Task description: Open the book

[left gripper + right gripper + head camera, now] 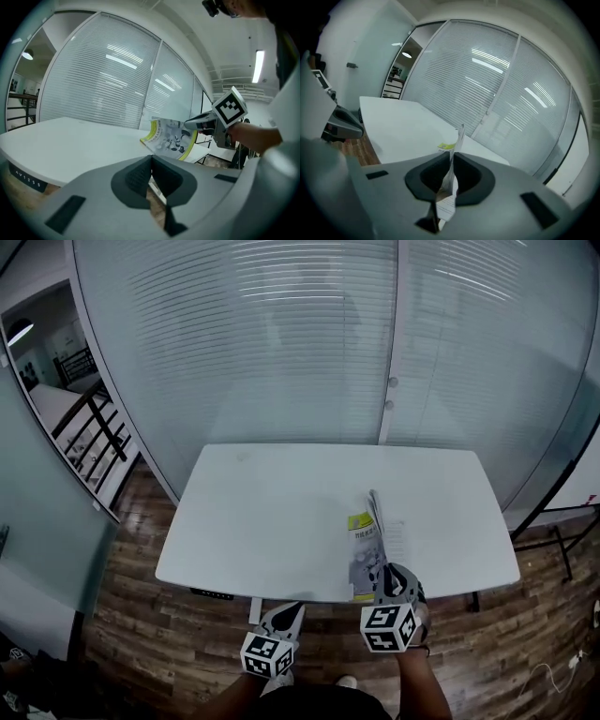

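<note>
A book (364, 557) with a yellow-green and grey cover lies at the front right of the white table (272, 512). My right gripper (382, 572) is shut on its cover, which stands lifted off the white pages. In the right gripper view the thin cover sheet (451, 180) runs up between the pads, and the right gripper (452, 157) pinches it. The left gripper view shows the raised cover (171, 136) tilted up, held by the right gripper (196, 123). My left gripper (292, 609) hovers at the table's front edge, left of the book, jaws shut on nothing (151, 157).
A glass wall with blinds (309, 343) stands behind the table. Wooden floor (131, 643) surrounds it, with a stair railing (89, 427) at the left and a black frame (553, 540) at the right. The left gripper (344, 126) shows at the right gripper view's left edge.
</note>
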`<state>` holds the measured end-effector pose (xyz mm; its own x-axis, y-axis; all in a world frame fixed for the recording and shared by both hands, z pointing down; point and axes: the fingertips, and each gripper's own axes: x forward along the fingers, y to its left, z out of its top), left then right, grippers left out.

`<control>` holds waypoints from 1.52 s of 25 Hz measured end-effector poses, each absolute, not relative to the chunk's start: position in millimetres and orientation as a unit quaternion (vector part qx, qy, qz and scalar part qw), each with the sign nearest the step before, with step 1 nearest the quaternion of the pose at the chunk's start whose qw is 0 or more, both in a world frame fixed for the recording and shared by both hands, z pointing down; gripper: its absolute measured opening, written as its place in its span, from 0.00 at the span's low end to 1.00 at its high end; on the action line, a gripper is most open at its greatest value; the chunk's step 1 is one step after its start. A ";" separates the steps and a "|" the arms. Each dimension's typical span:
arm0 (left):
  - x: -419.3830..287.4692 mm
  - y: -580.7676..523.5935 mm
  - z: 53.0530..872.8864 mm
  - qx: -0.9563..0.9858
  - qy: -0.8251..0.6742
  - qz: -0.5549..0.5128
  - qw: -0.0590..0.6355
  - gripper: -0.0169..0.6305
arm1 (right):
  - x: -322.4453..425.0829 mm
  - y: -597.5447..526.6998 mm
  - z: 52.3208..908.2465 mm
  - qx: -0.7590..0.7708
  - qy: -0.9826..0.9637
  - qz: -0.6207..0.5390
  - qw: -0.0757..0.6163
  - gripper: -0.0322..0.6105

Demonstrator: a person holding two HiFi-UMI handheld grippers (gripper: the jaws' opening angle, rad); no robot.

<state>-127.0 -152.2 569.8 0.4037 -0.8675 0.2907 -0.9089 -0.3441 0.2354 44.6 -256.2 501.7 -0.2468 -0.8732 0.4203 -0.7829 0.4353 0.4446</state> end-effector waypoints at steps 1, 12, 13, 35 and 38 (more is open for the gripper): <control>-133.0 -150.1 570.4 0.816 -0.546 0.057 0.183 0.04 | 35.5 -253.1 498.0 0.521 -0.788 -0.080 0.318 0.11; -204.6 -127.3 573.5 0.791 -0.580 0.050 0.187 0.04 | -78.6 -233.3 501.0 0.451 -0.820 -0.135 0.326 0.10; -210.1 -125.1 572.0 0.790 -0.582 0.050 0.184 0.04 | -89.2 -230.8 503.9 0.444 -0.823 -0.139 0.327 0.10; -264.7 -88.2 587.4 0.764 -0.610 0.048 0.203 0.04 | -194.4 -185.7 616.7 0.321 -0.817 -0.219 0.426 0.10; -263.4 -86.5 589.5 0.762 -0.611 0.044 0.210 0.04 | -198.0 -181.4 628.1 0.297 -0.827 -0.203 0.432 0.13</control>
